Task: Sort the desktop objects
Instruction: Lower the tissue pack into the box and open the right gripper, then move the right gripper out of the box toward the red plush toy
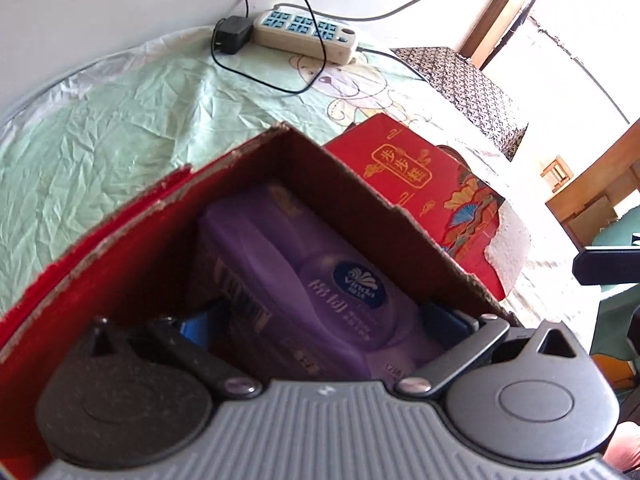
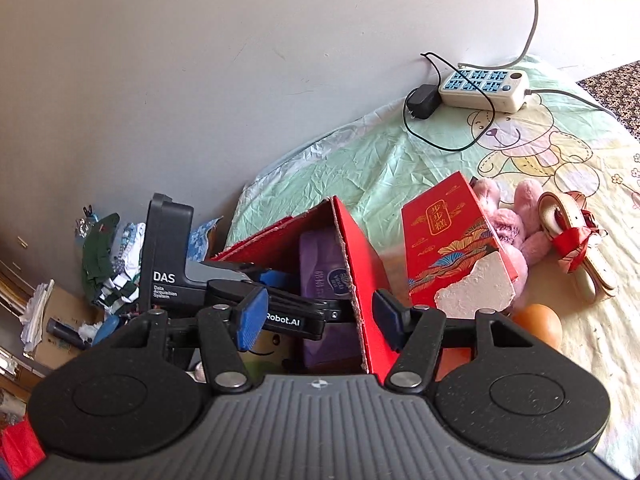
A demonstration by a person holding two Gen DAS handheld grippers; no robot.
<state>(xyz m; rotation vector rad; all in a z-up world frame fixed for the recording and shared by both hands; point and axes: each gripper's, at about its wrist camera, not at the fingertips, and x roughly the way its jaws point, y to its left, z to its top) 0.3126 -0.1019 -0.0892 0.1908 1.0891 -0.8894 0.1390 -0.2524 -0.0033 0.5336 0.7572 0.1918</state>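
Since the tissue pack (image 1: 320, 280) is light and squashy (slick wrap), the left gripper (image 1: 324, 320) pinches its sides inside the box (image 1: 120, 240), while the right gripper (image 2: 320, 316) gapes across the box's wall, holding nothing.

A purple tissue pack (image 1: 320, 276) sits in a red box (image 1: 120, 240) on a pale-green bear-print cloth (image 1: 120, 128).

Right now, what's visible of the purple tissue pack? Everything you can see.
The purple tissue pack is a soft plastic-wrapped pack, glossy violet, with a dark blue oval Vinda logo and pale lettering on its face. It lies tilted inside the open red cardboard box, reaching toward the far corner. The left gripper reaches into the box with a blue pad at each side of the pack's near end; whether they press it is unclear. The right wrist view shows the pack behind the box wall.
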